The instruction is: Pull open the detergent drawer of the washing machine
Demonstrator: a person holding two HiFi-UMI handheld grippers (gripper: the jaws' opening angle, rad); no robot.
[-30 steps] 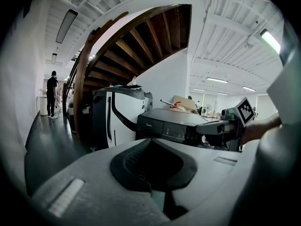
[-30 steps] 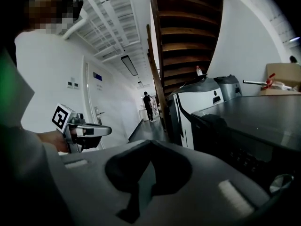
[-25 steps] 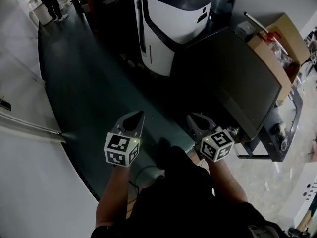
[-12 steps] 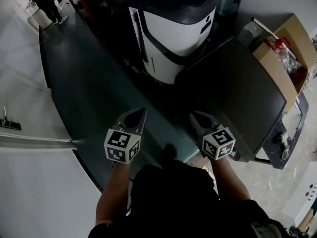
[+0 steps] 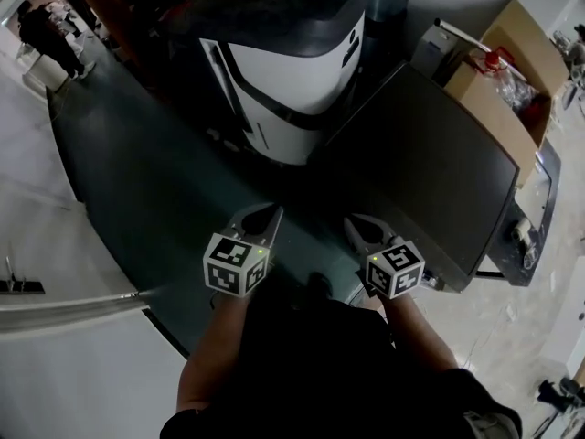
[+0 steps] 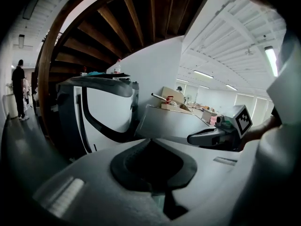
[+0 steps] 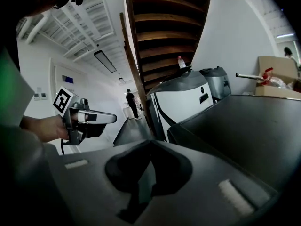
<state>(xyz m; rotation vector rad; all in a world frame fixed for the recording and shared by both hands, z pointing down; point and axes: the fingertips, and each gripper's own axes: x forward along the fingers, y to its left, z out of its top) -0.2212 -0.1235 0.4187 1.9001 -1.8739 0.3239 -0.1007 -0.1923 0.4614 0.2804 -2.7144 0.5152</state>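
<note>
Head view: left gripper [image 5: 271, 211] and right gripper [image 5: 351, 220] were both closed and empty, well short of the white washing machine [image 5: 292, 80] ahead. Left gripper view: machine sat ahead-left. Right gripper view: ahead-right. Neither hand was clearly nearer, and the drawer couldn't be made out.

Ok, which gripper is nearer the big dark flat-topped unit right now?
Right. The right gripper hovers just beside the near left edge of the dark flat-topped unit. The left gripper is farther left, over the dark floor, in front of the white machine.

Dim, underexposed frames; bright ceiling lights, strong fisheye edge distortion.
</note>
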